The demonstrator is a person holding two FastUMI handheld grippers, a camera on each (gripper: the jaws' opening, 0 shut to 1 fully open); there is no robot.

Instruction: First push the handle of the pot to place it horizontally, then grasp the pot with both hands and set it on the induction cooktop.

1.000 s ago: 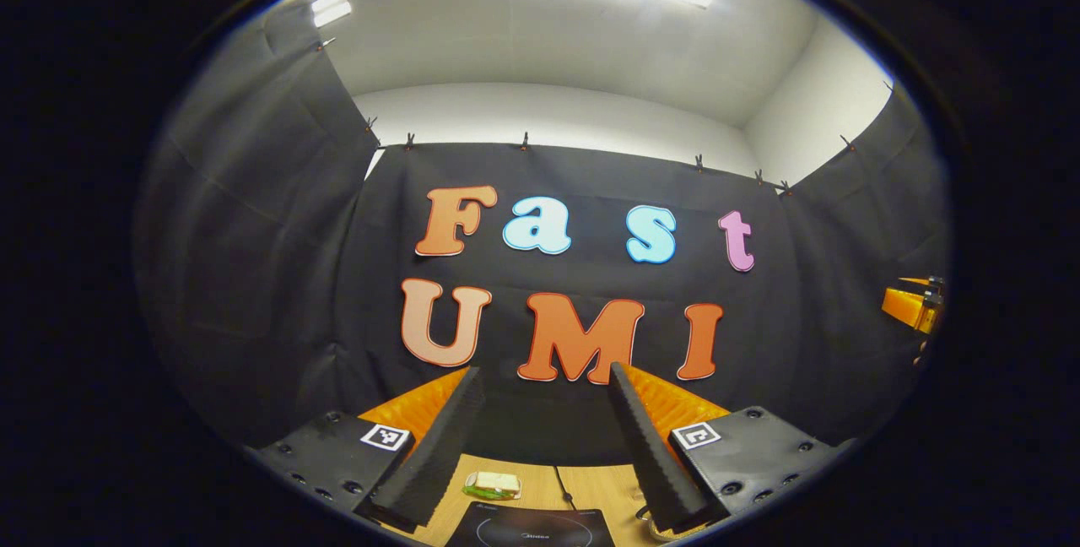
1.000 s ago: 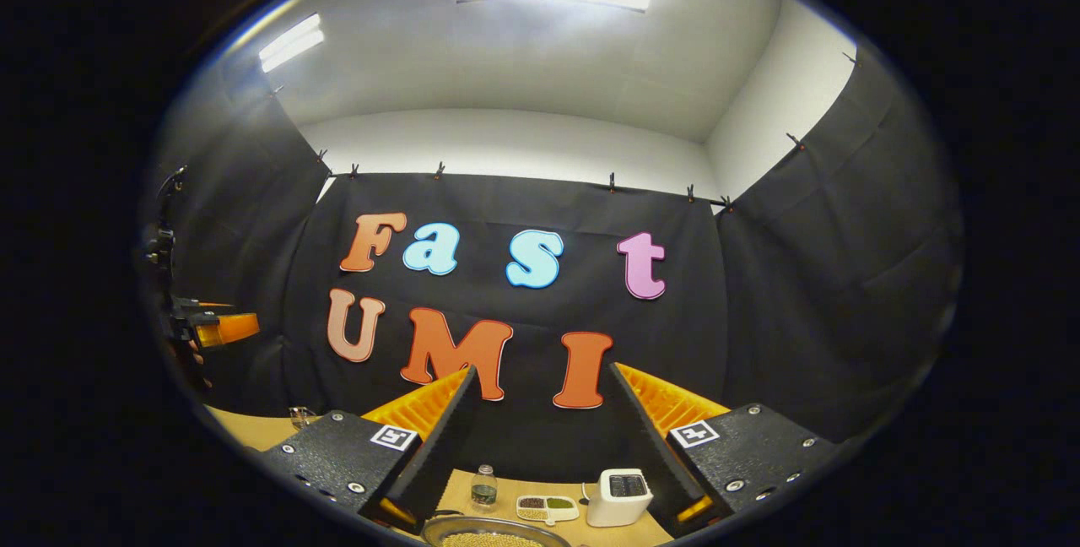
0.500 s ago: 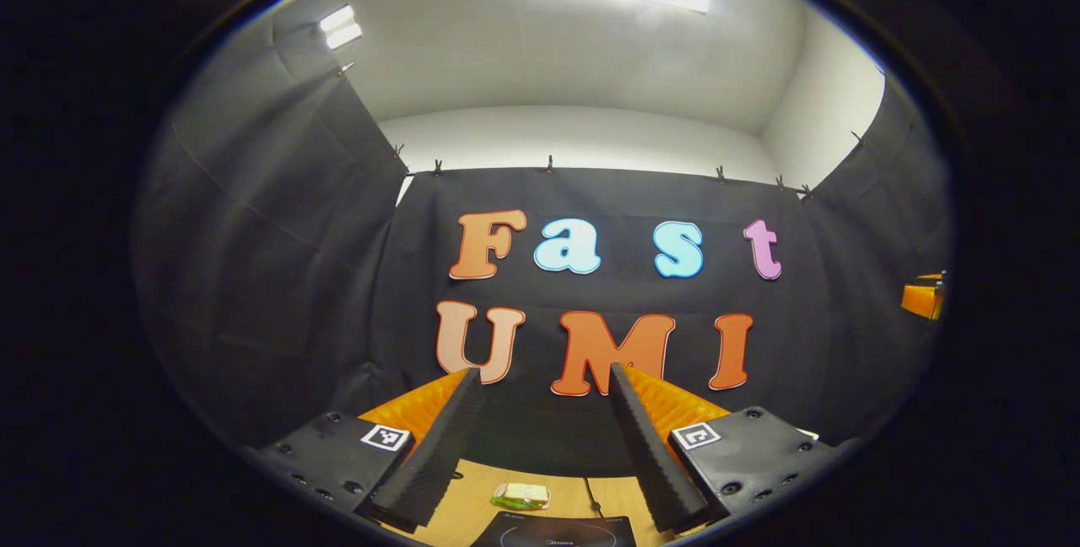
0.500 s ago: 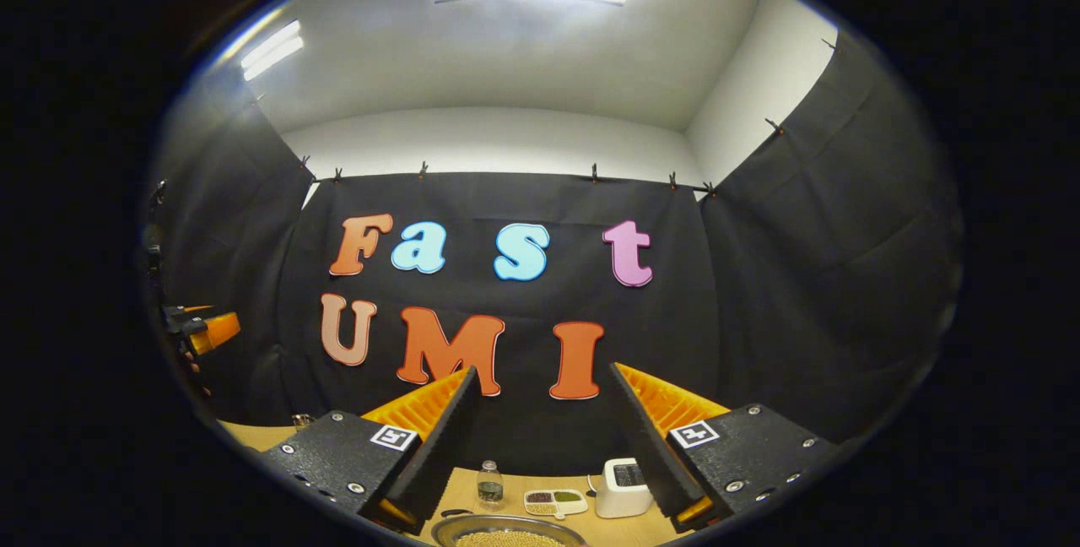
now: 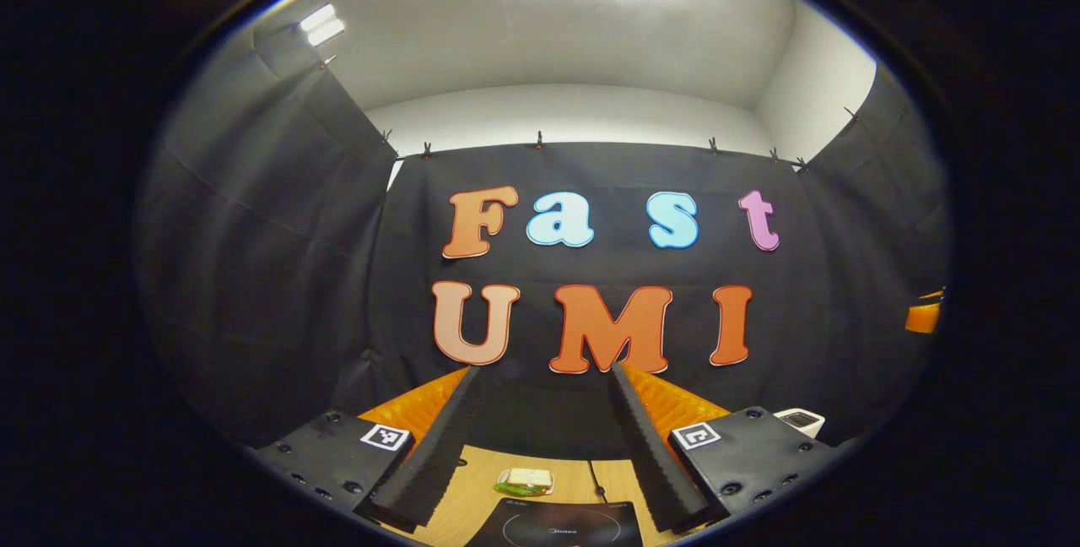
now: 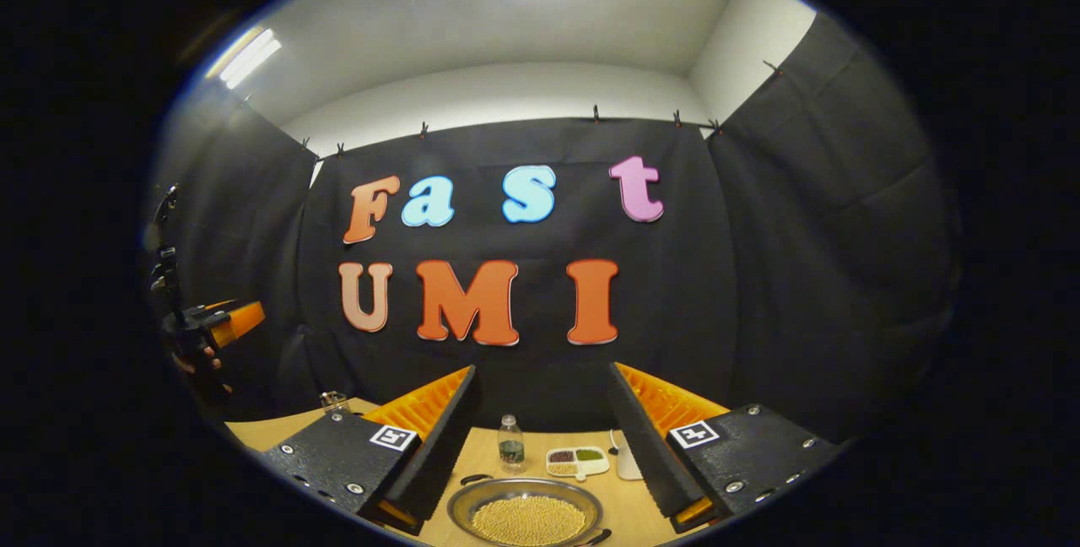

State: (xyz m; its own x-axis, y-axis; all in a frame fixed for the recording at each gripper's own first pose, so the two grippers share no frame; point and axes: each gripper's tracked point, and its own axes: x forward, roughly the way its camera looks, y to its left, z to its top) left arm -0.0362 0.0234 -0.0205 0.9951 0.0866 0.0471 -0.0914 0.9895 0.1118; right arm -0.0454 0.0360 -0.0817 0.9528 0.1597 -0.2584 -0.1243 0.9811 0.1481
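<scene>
- The pot, a shallow metal pan filled with small yellow grains, sits on the wooden table at 6 o'clock in the right gripper view, between that gripper's fingers and below them.
- The induction cooktop lies at 6 o'clock in the left gripper view, with a small wrapped item just beyond it.
- The right gripper is spread wide and holds nothing; the left gripper is likewise wide apart and empty.
- Judged by its load, the pot is likely heavy and its smooth metal slippery; tilting would spill the grains. Small dark handles show at about 10 and 4 o'clock on its rim: take those, keeping it level.
- Compared with a second ago, the right view has tipped downward, so more of the pot shows, and the bottle and divided dish sit higher.
</scene>
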